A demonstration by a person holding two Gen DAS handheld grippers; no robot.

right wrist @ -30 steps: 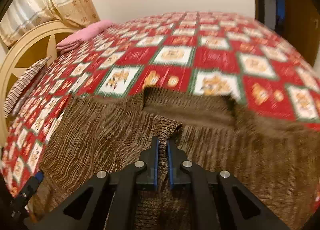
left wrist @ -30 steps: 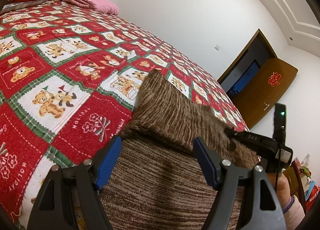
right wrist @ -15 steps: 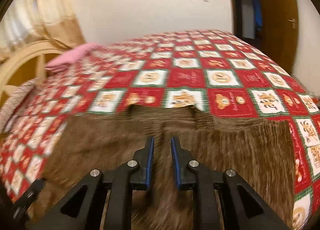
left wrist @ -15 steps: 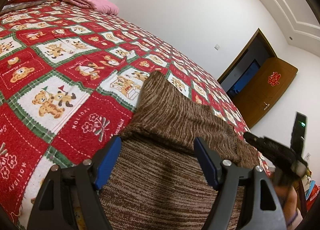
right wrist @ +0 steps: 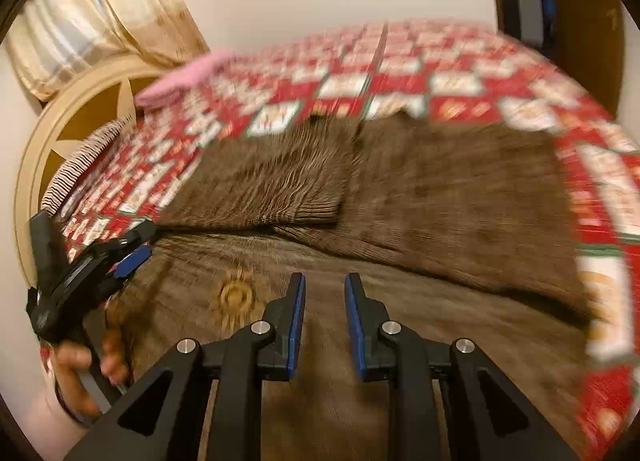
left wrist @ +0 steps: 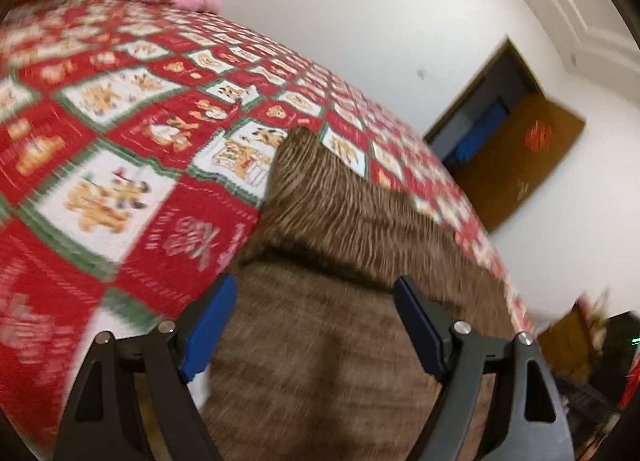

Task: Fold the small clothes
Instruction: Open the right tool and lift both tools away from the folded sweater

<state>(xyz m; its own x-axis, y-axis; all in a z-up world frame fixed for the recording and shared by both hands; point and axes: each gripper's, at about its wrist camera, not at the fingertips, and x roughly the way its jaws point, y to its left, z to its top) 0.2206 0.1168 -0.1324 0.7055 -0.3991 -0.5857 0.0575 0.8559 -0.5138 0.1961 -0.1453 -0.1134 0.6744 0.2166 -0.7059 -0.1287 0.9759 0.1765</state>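
So we're mid-fold on a brown knit sweater (right wrist: 440,189) that's lying spread across the middle of the right wrist view, on a bed with a red Christmas quilt (right wrist: 452,61). One sleeve (right wrist: 272,181) is already laid over the body, left of centre in that view, with its ribbed cuff pointing toward the camera. The other side, over to the right of the frame, looks like it hasn't been brought in, though the blur makes it hard to be sure. The right gripper (right wrist: 325,317) sits at bottom centre, its jaws opening with a modest gap and nothing between them, just brown fabric underneath. The left gripper (left wrist: 316,325) is at the bottom of its own view, jaws opening too and spread wide, hovering over the near part of the sweater without pinching anything. You can also spot it at the left edge of the right wrist view, held in a hand (right wrist: 80,365). My read: one sleeve fold is done and both grippers are free. Next I'd say the right one needs to grab the far right sleeve or edge and bring it across, with a clean pinch on the fabric.
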